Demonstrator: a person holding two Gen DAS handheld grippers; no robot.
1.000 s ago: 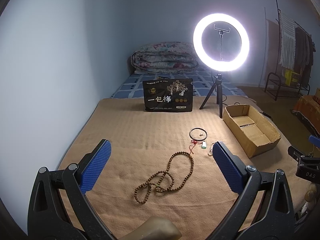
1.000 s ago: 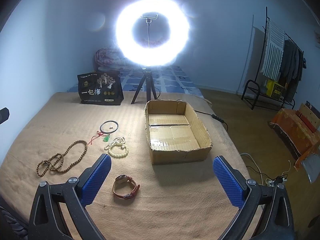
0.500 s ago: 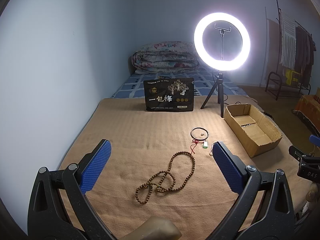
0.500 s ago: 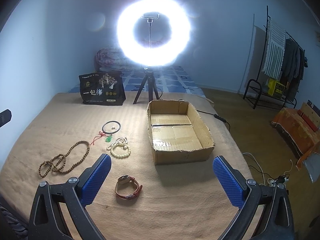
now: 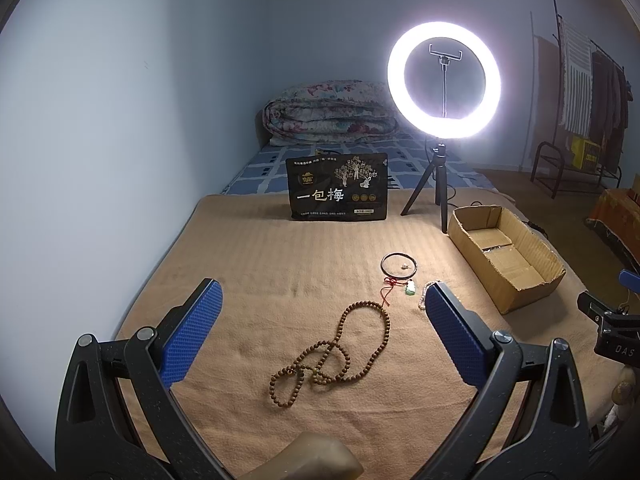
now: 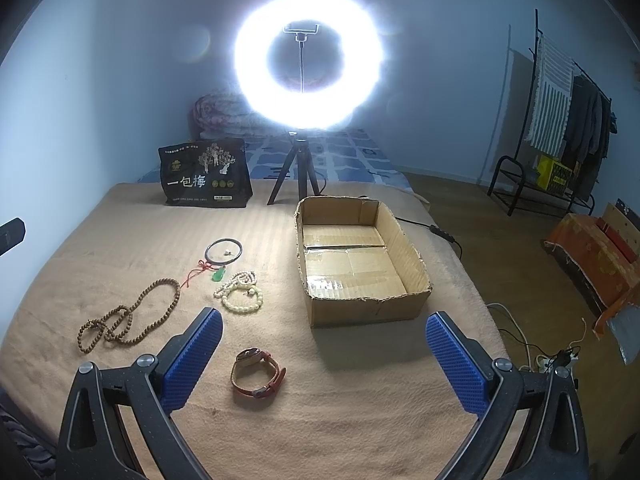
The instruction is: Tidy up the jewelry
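Observation:
Jewelry lies on a tan blanket (image 6: 360,420). A long brown bead necklace (image 5: 340,356) (image 6: 128,316) sits between the fingers of my open left gripper (image 5: 320,292), a little beyond them. A black bangle (image 6: 224,250) (image 5: 399,266), a green pendant on red cord (image 6: 218,276) (image 5: 410,289) and white bead strands (image 6: 240,292) lie further in. A red-strapped watch (image 6: 258,374) rests just ahead of my open right gripper (image 6: 324,320). An open cardboard box (image 6: 360,256) (image 5: 504,256) stands empty on the right.
A lit ring light on a tripod (image 6: 306,60) (image 5: 443,80) and a black printed bag (image 6: 206,174) (image 5: 338,188) stand at the blanket's far edge. A folded quilt (image 5: 332,114) lies behind. Cables (image 6: 516,336) and a clothes rack (image 6: 560,120) are on the floor to the right.
Both views have shifted slightly; the right gripper has drifted a little left and nearer the watch. Nothing on the blanket has moved, and both grippers stay open.

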